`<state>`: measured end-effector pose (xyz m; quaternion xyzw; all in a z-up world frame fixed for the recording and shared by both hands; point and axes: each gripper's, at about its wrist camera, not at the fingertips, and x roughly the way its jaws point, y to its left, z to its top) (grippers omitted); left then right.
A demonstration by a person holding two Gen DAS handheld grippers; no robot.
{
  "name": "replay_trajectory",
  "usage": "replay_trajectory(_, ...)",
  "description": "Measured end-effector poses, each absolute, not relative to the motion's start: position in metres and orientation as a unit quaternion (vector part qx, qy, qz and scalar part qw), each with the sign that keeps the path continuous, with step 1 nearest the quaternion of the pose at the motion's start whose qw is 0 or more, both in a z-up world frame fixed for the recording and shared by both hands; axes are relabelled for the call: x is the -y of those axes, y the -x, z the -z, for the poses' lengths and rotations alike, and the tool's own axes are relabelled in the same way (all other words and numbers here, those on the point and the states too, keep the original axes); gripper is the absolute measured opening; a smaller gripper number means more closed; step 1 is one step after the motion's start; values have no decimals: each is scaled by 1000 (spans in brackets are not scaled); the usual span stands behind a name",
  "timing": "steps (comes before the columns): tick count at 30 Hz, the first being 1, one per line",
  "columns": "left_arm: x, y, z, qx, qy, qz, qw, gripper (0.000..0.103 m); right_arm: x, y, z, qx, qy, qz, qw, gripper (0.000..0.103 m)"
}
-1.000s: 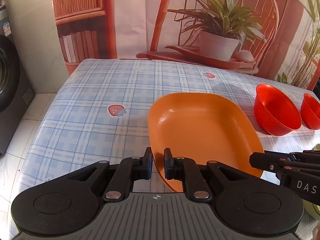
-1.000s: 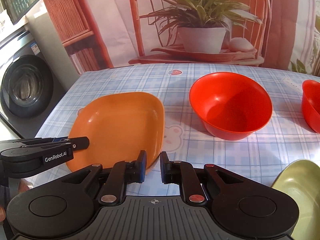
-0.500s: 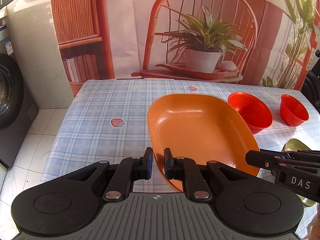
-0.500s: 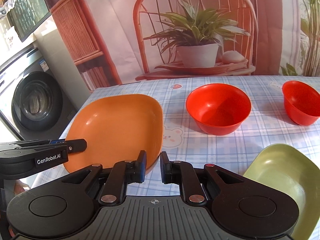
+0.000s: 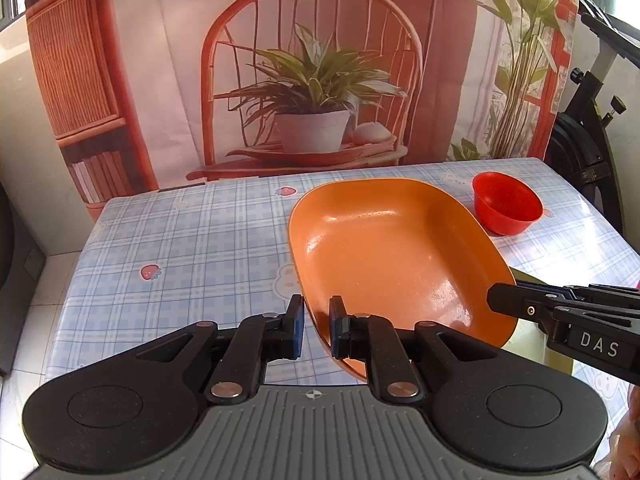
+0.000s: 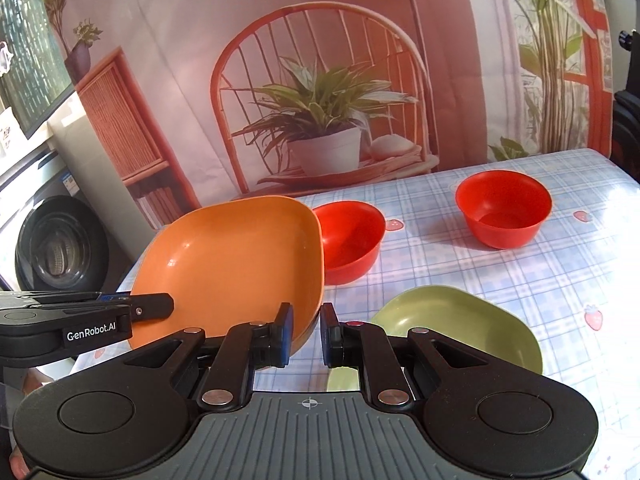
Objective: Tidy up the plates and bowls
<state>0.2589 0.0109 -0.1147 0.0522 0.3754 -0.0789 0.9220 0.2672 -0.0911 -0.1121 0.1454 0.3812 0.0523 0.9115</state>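
Note:
An orange plate (image 5: 392,256) hangs tilted above the checked table (image 5: 192,248), held at two edges. My left gripper (image 5: 317,312) is shut on its near left rim. My right gripper (image 6: 306,320) is shut on its right rim, with the plate (image 6: 236,264) spreading out to the left of it. Each gripper shows in the other's view: the right one (image 5: 494,300) at the plate's right edge, the left one (image 6: 168,305) at its left edge. A green plate (image 6: 452,324) lies on the table just right of the orange one. Two red bowls (image 6: 352,240) (image 6: 504,212) stand behind.
A printed backdrop of a chair and a potted plant (image 5: 312,120) hangs behind the table. A washing machine (image 6: 60,248) stands off the table's left side. A black exercise machine (image 5: 588,128) stands at the back right. Bare cloth (image 6: 560,288) lies right of the green plate.
Both grippers have risen with the orange plate in them and carried it to the right. It now hides part of the nearer red bowl, and the green plate has come fully into view.

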Motion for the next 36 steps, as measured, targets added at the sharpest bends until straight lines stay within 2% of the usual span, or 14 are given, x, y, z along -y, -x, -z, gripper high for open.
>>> replay_trajectory(17, 86, -248, 149, -411, -84, 160, 894, 16, 200, -211, 128, -379, -184, 23, 907, 13)
replay_trajectory(36, 100, -290, 173, -441, -122, 201, 866, 16, 194, -189, 136, -433, -204, -3, 878, 14)
